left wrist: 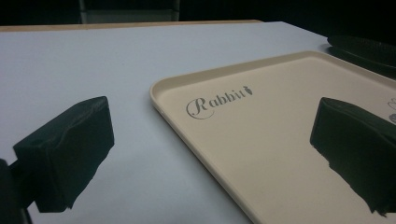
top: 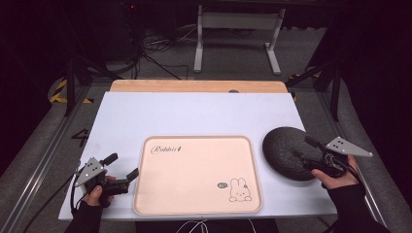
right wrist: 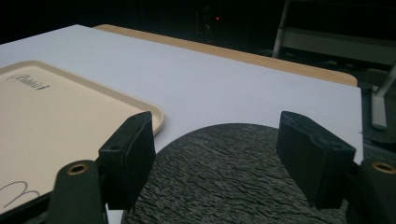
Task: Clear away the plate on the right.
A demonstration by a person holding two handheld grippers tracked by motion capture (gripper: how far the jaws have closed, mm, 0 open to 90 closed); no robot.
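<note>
A beige tray (top: 199, 139) printed with "Rabbit" and a small rabbit drawing lies flat at the table's front centre. To its right rests a dark, rough-textured round plate (top: 284, 145). My left gripper (top: 125, 164) sits just left of the tray, open and holding nothing. In the left gripper view its jaws (left wrist: 205, 154) straddle the tray's left rim (left wrist: 161, 100), and the plate (left wrist: 364, 46) shows far off. My right gripper (top: 301, 147) hovers over the plate's right side, open. In the right gripper view its jaws (right wrist: 215, 154) stand apart above the plate (right wrist: 224, 182), beside the tray's corner (right wrist: 156, 116).
A white sheet (top: 194, 111) covers the table, with a strip of bare wood (top: 194, 86) along the far edge. Behind the table stand a white metal frame (top: 238, 29) and cables on the floor. The person's hands come in from the bottom corners.
</note>
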